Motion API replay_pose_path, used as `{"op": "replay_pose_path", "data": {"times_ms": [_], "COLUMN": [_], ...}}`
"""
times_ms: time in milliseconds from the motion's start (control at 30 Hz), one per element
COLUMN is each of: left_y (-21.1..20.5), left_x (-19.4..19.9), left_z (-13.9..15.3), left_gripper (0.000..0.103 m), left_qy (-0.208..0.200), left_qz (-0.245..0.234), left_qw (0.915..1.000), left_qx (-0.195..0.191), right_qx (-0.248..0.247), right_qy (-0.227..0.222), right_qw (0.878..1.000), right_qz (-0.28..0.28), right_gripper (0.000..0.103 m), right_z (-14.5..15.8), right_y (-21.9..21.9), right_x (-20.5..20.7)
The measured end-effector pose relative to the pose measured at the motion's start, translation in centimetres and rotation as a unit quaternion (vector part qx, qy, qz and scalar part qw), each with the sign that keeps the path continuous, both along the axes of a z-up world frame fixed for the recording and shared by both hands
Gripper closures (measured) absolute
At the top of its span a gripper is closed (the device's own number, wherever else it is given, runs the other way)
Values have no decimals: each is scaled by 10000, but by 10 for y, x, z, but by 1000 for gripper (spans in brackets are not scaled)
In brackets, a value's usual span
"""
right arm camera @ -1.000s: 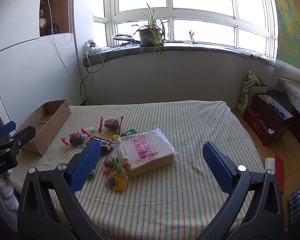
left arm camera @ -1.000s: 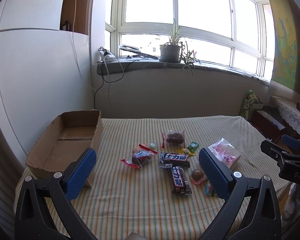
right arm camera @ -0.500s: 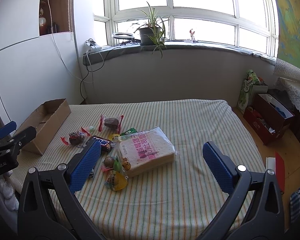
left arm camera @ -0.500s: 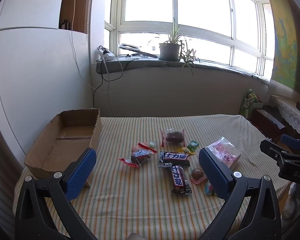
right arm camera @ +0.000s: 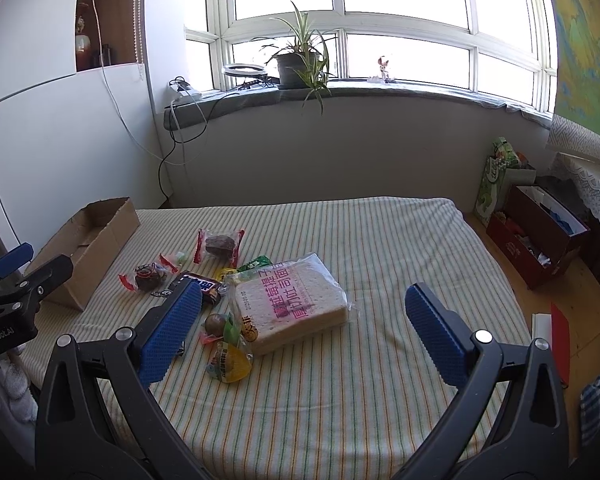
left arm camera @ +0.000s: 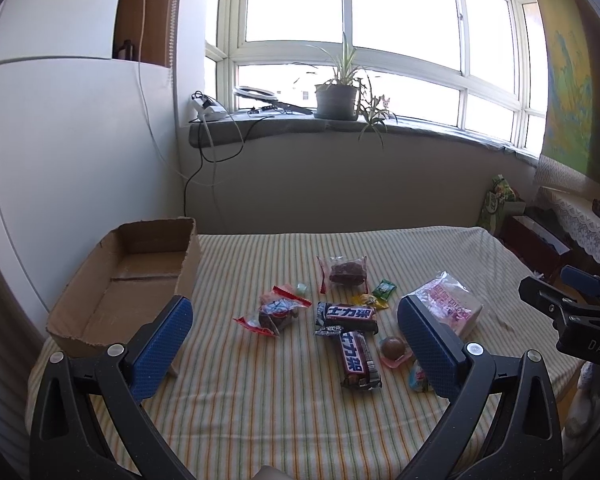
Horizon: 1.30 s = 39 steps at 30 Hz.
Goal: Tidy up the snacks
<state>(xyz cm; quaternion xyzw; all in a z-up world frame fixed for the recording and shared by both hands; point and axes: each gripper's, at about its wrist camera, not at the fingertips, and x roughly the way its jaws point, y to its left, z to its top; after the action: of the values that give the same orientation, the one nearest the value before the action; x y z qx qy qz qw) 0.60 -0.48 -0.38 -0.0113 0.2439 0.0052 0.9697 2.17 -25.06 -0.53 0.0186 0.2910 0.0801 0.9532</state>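
Several wrapped snacks lie on a striped tablecloth (left arm camera: pixel 260 400): two dark chocolate bars (left arm camera: pixel 346 316), a red-edged pastry pack (left arm camera: pixel 343 271), a bag of sliced bread (right arm camera: pixel 290 304) and small candies. An open cardboard box (left arm camera: pixel 120 280) sits at the table's left. My left gripper (left arm camera: pixel 294 338) hovers open above the near edge, facing the chocolate bars, nothing between its blue pads. My right gripper (right arm camera: pixel 302 330) is open too, hanging over the near side with the bread ahead of it. Each gripper shows at the other view's edge.
A windowsill with a potted plant (left arm camera: pixel 338 96), a ring light and cables runs behind the table. Red boxes and bags (right arm camera: pixel 540 236) stand on the floor to the right. Bare striped cloth (right arm camera: pixel 400 248) lies right of the bread.
Both grippers stay open. The left wrist view has risen slightly, with the snacks a little lower in frame. The right view is almost unchanged.
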Motion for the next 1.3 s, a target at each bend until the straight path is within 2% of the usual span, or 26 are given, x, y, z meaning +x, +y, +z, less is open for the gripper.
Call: {"op": "replay_pose_path", "data": {"times_ms": [533,700,933,1000,1133,1300], "left_y": [-4,-3,-18,-24,-39,-61], "left_x": [12,29,47,52,63,79], "left_z": [-8,-23,-42,-48,-58,-65], "left_gripper": [3,13,31,40,51,54], "left_qy": [153,557,980,1123,1402,1641], "left_qz": [-59,-396,-994,-1119,-1491,-1767], "left_qw": [9999,9959,9829,9780,9640,9539], "left_qx": [-27,-597,-1197,-1357,-1698,-1788], "right_qx": [-38,213,715,832,1184,1610], "right_qy": [129,336,746,957,1419,2021], "right_qw": [9999,9983,9914,9878,9776,9600], "right_qz": [5,436,799,899,1005,1078], "right_gripper": [0,0,2,5,7,11], "right_z": [-10,-17,-30,-36,-55,-79], "right_y": [-6,-14,-34,-38,-50,-61], "right_x": [14,29,62,74,98,126]}}
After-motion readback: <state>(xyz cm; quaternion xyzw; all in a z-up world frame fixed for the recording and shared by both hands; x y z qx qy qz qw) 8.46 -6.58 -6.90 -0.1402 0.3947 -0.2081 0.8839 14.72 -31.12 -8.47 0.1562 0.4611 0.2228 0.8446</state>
